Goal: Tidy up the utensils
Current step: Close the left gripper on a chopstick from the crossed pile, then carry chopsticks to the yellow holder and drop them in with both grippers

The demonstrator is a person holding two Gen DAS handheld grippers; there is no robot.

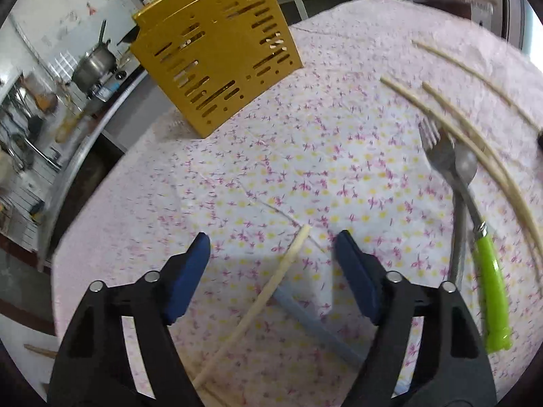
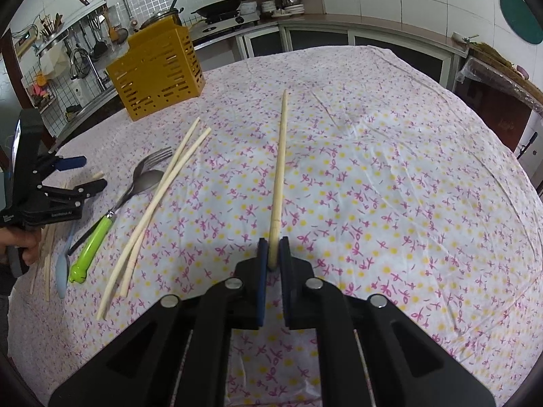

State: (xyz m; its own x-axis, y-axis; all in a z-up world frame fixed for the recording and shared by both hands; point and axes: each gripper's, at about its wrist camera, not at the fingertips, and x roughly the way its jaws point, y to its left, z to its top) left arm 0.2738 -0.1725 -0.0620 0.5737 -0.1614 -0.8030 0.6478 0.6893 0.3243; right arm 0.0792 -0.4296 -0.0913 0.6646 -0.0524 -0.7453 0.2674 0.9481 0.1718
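While the left gripper (image 1: 271, 247) hangs with jaws wide over a chopstick (image 1: 268, 291) at 6 o'clock, the yellow utensil caddy (image 2: 156, 73) sits at 10 o'clock, the green-handled fork (image 2: 112, 215) and chopstick pair (image 2: 152, 210) at 9, and the right gripper (image 2: 272, 254) clamps a single chopstick (image 2: 280, 169) pointing to 12.
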